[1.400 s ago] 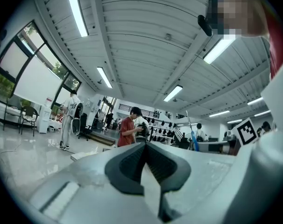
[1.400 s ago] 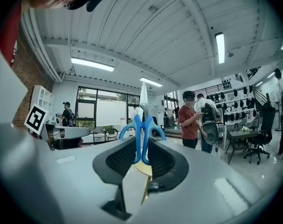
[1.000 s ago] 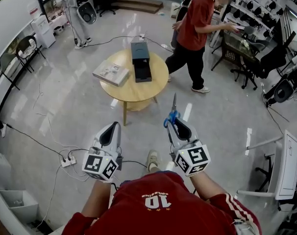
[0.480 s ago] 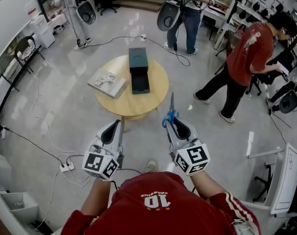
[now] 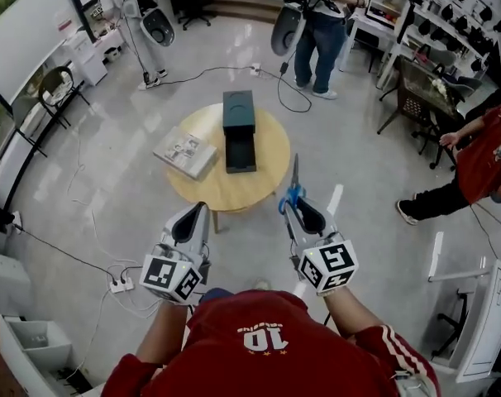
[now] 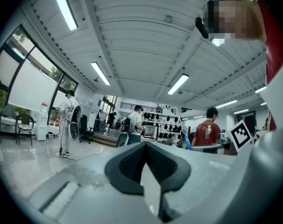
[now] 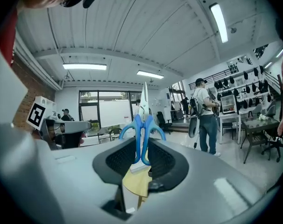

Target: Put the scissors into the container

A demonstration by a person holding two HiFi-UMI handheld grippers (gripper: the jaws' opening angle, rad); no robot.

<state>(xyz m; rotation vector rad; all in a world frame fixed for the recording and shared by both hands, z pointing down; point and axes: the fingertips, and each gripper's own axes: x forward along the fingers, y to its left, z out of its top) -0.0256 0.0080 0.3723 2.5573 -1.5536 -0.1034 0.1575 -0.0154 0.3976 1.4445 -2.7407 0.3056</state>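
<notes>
The scissors ride out front, blue handles pinched in the right gripper, blades pointing ahead toward the table. The right gripper view confirms it: the jaws are part-way closed, the pads pressing on both handle loops, nothing slack. The left gripper travels alongside with its jaws together and nothing between them.

Here is what has changed: over the last second the round wooden table has drawn nearer to both grippers, so the carrier is closing in. The blade tips now overlap the table's near right edge in the head view, where a moment ago they fell short of it. The dark container sits at the table's middle, still well apart from the scissors, with a book just to its left.

The person in red who stood beside the table has walked off to the right edge, so the approach looks open. By my reckoning this is the carry stage: scissors secured, drop into the container not yet begun, and the reach must go left and forward.
</notes>
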